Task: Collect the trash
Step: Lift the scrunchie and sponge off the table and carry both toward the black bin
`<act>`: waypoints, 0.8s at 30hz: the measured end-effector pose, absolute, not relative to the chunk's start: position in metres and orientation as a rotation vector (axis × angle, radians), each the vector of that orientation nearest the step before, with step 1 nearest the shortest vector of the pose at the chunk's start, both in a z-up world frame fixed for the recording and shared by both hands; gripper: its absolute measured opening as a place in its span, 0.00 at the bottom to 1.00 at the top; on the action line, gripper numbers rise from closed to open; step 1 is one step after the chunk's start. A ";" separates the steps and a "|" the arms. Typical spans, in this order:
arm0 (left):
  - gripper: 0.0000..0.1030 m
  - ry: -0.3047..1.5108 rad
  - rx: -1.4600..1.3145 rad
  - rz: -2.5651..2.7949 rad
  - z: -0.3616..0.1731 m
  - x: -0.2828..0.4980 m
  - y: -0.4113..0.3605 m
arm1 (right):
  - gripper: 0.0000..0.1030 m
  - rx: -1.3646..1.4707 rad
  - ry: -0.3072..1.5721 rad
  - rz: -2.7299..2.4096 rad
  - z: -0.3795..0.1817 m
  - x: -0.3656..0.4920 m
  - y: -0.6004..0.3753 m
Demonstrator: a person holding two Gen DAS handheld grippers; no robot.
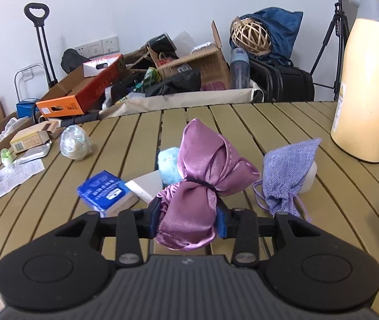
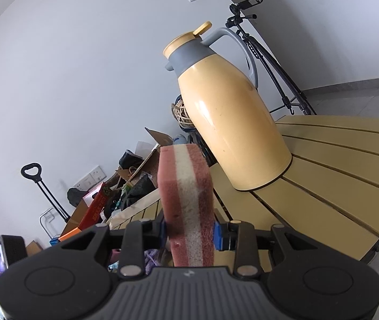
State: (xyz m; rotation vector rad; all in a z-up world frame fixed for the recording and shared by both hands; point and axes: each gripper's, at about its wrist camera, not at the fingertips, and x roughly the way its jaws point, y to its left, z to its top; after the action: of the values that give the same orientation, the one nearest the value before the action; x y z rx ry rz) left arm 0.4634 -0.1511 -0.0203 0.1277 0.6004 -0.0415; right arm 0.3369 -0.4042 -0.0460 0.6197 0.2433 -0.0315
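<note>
Glossy mauve satin drawstring pouch (image 1: 205,170), lilac knitted drawstring pouch (image 1: 288,170), pale blue fluffy ball (image 1: 168,166), blue printed carton (image 1: 101,190), olive slatted bench (image 1: 243,122), cream-yellow jug with grey collar (image 2: 232,117), pink sponge with a white middle stripe (image 2: 188,208)

Bench (image 1: 243,122), passage survey.
- Centre: blocked by satin pouch (image 1: 205,170), blue fluff (image 1: 168,164), blue box (image 1: 104,190) and knit pouch (image 1: 288,173), all close together.
- Left edge: bottle (image 1: 74,142), carton (image 1: 29,140) and paper sheet (image 1: 16,176) crowd it.
- Right: jug (image 1: 368,80) stands upright.
- Open slats: between knit pouch and jug; far strip behind the pouches.
- Beyond far edge: heaped boxes (image 1: 194,66).
</note>
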 end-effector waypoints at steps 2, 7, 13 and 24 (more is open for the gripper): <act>0.39 0.593 0.112 -0.047 -0.013 0.455 -0.148 | 0.30 0.618 0.239 -0.021 -0.045 0.336 -0.404; 0.39 0.563 0.095 -0.064 0.006 0.427 -0.141 | 0.30 0.607 0.240 0.008 -0.044 0.333 -0.402; 0.39 0.550 0.062 -0.076 0.024 0.392 -0.127 | 0.30 0.622 0.238 0.050 -0.044 0.330 -0.400; 0.39 0.542 0.001 -0.091 0.045 0.329 -0.100 | 0.30 0.619 0.231 0.134 -0.033 0.311 -0.388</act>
State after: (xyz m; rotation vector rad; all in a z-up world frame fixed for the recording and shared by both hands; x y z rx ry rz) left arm 0.3290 -0.1001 0.0451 0.0011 0.5423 -0.0914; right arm 0.3108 -0.3881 -0.0331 0.6190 0.2306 0.1337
